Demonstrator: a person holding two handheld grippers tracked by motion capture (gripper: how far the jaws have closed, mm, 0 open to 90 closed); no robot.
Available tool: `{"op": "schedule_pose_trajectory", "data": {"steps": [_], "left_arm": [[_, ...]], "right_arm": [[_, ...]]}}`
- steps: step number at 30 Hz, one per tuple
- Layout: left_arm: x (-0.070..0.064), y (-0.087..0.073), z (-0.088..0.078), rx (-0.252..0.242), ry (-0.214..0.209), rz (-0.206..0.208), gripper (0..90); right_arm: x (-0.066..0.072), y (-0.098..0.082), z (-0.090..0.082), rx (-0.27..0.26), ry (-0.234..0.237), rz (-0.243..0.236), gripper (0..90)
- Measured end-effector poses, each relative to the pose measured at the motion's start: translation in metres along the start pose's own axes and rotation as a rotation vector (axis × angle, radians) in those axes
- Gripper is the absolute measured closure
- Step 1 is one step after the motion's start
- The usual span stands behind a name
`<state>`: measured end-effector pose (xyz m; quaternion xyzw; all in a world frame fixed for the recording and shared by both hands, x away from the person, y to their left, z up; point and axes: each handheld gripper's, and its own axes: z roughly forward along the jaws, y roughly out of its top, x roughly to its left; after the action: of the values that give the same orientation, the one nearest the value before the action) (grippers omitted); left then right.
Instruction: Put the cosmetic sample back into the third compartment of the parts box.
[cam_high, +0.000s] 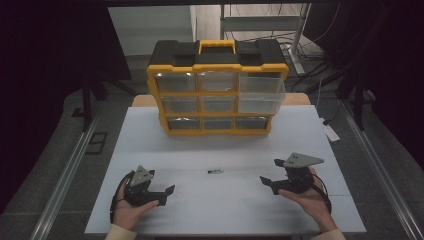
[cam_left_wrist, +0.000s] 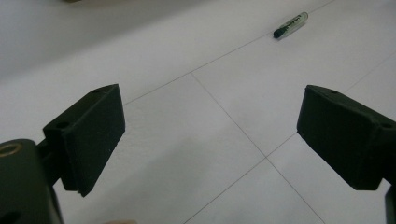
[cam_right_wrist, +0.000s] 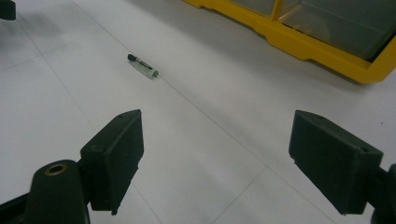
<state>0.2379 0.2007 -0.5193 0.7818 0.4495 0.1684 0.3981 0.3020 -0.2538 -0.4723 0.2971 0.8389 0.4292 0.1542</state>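
A small clear tube with a dark end (cam_high: 215, 171) lies on the white table between my two grippers, touched by neither. It sits at the upper right in the left gripper view (cam_left_wrist: 290, 24) and at the upper left in the right gripper view (cam_right_wrist: 143, 66). My left gripper (cam_high: 167, 195) rests low at the table's front left, open, with bare table between its jaws (cam_left_wrist: 210, 135). My right gripper (cam_high: 270, 171) is at the front right, open and empty too (cam_right_wrist: 217, 154), pointing toward the tube.
A yellow and black drawer organizer (cam_high: 217, 90) stands at the back middle of the table, its top right clear drawer (cam_high: 261, 94) pulled out. Its yellow base (cam_right_wrist: 299, 42) is ahead of the right gripper. The white table (cam_high: 225, 150) has edges all around.
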Motion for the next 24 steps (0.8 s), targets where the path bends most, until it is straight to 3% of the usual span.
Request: {"op": "schedule_pose_trajectory", "data": {"steps": [8, 24], "left_arm": [[0.000, 0.000, -0.001, -0.002, 0.002, 0.000, 8.5], [-0.001, 0.000, 0.000, 0.004, 0.003, 0.005, 8.5]], "right_arm": [[0.007, 0.015, 0.008, 0.010, 0.016, -0.036, 18.1], [0.015, 0.028, 0.027, 0.042, 0.050, -0.086, 18.2]]}}
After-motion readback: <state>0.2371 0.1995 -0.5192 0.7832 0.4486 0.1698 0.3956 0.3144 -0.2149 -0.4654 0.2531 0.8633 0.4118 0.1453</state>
